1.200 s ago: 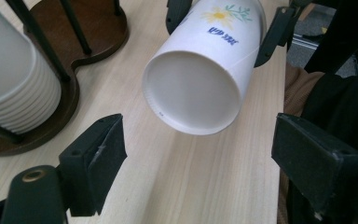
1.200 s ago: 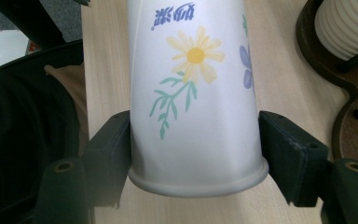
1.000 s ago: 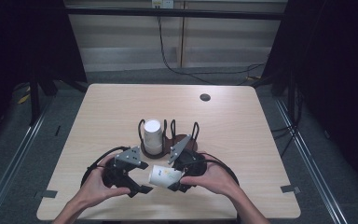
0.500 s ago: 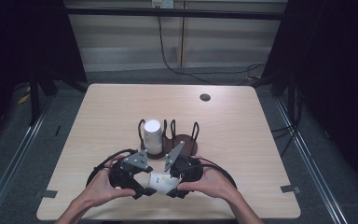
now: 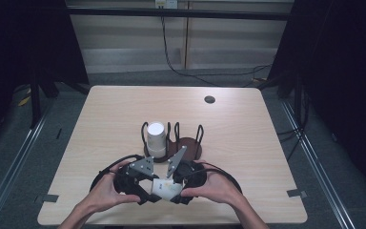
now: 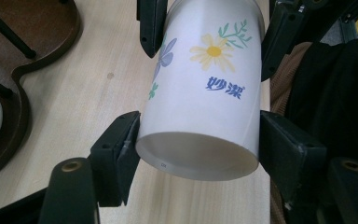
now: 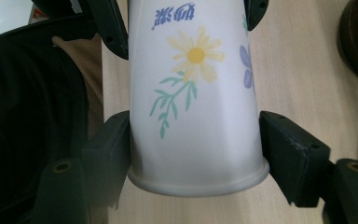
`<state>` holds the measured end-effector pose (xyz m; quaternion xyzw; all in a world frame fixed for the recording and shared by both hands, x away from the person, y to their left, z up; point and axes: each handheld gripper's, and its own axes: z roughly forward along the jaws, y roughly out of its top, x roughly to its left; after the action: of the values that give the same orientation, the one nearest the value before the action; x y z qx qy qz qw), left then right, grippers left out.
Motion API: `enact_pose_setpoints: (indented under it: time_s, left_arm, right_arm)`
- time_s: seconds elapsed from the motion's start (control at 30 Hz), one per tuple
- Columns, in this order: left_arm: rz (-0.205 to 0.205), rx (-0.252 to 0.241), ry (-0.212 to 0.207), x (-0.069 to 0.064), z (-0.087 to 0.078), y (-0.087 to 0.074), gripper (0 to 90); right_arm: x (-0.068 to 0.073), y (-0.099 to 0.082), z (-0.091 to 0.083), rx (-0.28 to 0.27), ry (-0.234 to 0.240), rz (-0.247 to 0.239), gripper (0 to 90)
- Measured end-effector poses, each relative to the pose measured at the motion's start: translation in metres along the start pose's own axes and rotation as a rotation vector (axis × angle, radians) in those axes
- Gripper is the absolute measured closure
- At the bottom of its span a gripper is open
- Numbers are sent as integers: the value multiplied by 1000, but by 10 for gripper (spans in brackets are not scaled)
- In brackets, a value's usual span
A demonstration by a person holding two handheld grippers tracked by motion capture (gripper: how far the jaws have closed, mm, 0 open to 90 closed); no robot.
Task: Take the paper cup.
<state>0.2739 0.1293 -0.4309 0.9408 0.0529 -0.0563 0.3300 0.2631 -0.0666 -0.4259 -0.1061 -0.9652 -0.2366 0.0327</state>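
Note:
A white paper cup (image 5: 165, 188) printed with flowers and blue lettering lies on its side above the table's front edge, held between both grippers. In the left gripper view, my left gripper (image 6: 198, 140) has its jaws against the cup (image 6: 205, 84) near its base; they have just been closing onto it. In the right gripper view, my right gripper (image 7: 195, 140) is shut on the cup (image 7: 193, 93) just behind its rolled rim. From the high view, the left gripper (image 5: 153, 192) and the right gripper (image 5: 175, 192) face each other, a hand on each.
A dark wooden cup rack (image 5: 188, 143) with black wire posts stands just behind the grippers, and a stack of white cups (image 5: 155, 138) fills its left slot. A dark round plug (image 5: 209, 99) sits far back on the table (image 5: 248, 143). Black cables loop beside both hands.
The left gripper swung in toward the cup and its wide jaws closed around the base end. The right gripper kept its hold, and the cup shifted slightly toward the front edge.

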Motion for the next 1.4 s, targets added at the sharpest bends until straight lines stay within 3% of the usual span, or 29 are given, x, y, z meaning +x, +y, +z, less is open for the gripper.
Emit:
enact_pose_setpoints:
  time_s: [0.33,0.67,0.83,1.0,1.23,1.4]
  left_arm:
    - [-42,0,-48,5,5,-3,307]
    - [-37,-6,-55,5,4,-4,348]
    - [-40,-27,-57,4,0,-3,366]
    - [-40,-30,-49,4,-3,-3,370]
    - [-46,-32,-49,4,-4,-6,370]
    - [-60,-46,-49,3,-4,-8,370]
  right_arm:
    - [0,0,1,-7,8,-4,288]
    - [0,-1,2,-6,9,-9,288]
    - [0,-3,-1,-36,5,-28,268]
    - [-2,-4,-3,-66,5,-13,242]
    - [-5,-7,-5,-102,-4,18,140]
    - [-6,-9,-7,-136,-3,20,138]
